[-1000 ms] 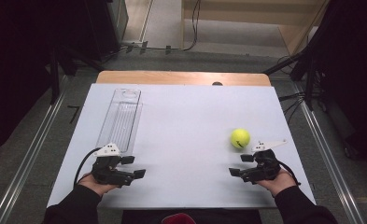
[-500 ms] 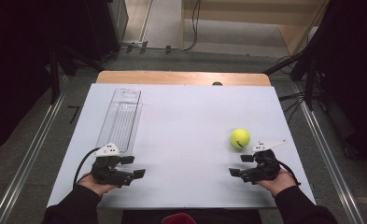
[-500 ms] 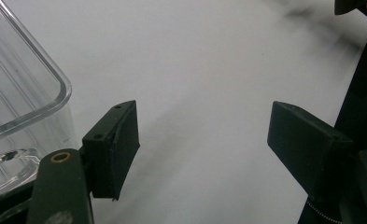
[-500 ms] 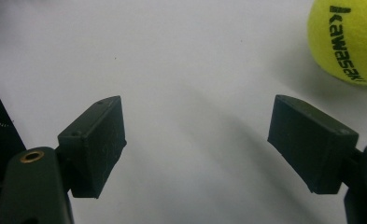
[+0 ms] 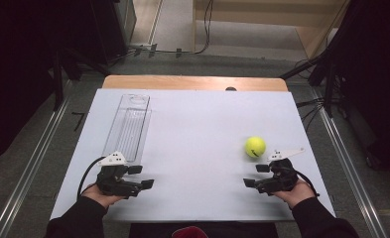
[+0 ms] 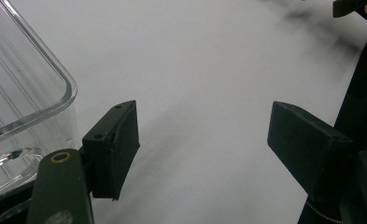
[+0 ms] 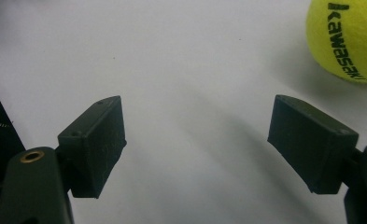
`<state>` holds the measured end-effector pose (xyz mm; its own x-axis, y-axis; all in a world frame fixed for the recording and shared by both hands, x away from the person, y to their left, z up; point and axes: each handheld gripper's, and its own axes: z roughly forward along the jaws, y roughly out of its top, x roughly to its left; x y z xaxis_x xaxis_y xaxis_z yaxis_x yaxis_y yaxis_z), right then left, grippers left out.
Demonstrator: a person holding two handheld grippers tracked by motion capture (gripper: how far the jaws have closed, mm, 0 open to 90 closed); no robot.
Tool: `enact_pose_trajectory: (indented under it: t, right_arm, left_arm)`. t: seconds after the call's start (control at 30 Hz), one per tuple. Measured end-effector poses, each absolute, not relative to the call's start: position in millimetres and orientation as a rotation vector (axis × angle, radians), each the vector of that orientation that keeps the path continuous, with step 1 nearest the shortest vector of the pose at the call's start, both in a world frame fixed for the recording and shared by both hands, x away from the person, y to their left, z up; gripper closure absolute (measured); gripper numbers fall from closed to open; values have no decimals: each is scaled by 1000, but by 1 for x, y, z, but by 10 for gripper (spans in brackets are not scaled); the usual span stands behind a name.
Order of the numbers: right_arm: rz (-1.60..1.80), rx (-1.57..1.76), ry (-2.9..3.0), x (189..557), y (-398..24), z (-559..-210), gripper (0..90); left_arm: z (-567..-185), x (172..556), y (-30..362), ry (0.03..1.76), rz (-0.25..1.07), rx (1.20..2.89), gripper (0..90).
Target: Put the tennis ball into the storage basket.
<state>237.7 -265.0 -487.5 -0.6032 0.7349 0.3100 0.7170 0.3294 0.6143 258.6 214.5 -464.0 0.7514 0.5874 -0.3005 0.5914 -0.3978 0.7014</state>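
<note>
A yellow tennis ball [image 5: 255,147] lies on the white table [image 5: 197,129] toward the right; its printed side fills the top right corner of the right gripper view [image 7: 347,37]. My right gripper [image 5: 256,175] rests near the front edge, just in front of the ball, open with nothing between its jaws [image 7: 197,149]. A long clear plastic tray [image 5: 128,124] lies on the left half of the table. My left gripper [image 5: 142,176] sits at the tray's near end, open and empty [image 6: 202,147], with the tray's rounded corner [image 6: 27,93] beside its left jaw.
A wooden strip [image 5: 195,82] runs along the table's far edge. Metal rails [image 5: 29,168] flank both sides of the table, and cables [image 5: 311,106] lie on the floor at the right. The person's dark sleeves [image 5: 78,223] come in at the bottom.
</note>
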Motion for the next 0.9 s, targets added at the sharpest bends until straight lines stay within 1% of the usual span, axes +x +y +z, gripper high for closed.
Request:
enact_pose_trajectory:
  t: [0.6,0.9]
  right_arm:
    - [1158,1397,2545,239,-267,-488,170]
    - [1207,1397,2524,245,-269,-473,172]
  left_arm:
    - [-465,259,214,883,-8,2096,253]
    - [-465,259,214,884,-10,2098,253]
